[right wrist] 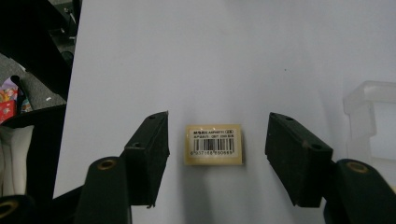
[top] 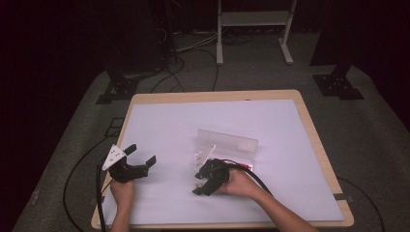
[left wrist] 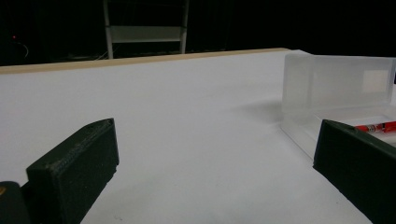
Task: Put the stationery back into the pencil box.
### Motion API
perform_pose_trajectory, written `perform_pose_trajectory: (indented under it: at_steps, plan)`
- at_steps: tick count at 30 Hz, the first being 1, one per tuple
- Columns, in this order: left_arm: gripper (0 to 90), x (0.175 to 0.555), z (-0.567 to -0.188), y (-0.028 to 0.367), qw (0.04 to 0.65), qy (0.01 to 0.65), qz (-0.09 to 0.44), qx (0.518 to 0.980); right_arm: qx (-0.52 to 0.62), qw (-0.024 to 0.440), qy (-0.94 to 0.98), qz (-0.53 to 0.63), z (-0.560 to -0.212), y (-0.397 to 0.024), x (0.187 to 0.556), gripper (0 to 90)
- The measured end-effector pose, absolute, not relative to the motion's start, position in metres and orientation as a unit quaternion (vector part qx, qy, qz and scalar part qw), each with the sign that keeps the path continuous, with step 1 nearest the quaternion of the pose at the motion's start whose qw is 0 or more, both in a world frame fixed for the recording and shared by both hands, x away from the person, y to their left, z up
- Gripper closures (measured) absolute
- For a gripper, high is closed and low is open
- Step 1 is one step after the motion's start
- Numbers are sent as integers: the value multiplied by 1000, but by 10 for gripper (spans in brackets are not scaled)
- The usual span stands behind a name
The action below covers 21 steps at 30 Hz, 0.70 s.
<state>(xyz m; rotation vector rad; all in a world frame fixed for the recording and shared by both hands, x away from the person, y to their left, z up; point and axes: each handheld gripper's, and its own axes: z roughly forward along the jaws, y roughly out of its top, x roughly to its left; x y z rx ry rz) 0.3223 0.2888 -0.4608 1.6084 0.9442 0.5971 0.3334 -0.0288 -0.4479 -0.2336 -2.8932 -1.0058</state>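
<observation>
Right gripper poised over eraser, left gripper idle.

At lower left of the high view the left gripper (top: 137, 159) rests with jaws spread and empty. At centre the right gripper (right wrist: 217, 142), jaws released, straddles the flat rectangular barcode-labelled eraser (right wrist: 214, 143) on the matte white table (top: 164, 121); centre it, then close squarely. The translucent plastic pencil case (top: 232, 143) lies right.

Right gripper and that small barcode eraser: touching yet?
Apart. The right gripper view shows the right gripper open, with bare white table between each jaw and the eraser lying flat between them.
</observation>
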Motion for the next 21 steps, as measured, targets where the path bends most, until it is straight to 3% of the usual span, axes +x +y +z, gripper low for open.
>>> perform_pose_trajectory:
  at_steps: [21]
  plan:
    - [0,322,-461,289,558,401,252,681,-68,41,-945,-317,-455,-25,334,569]
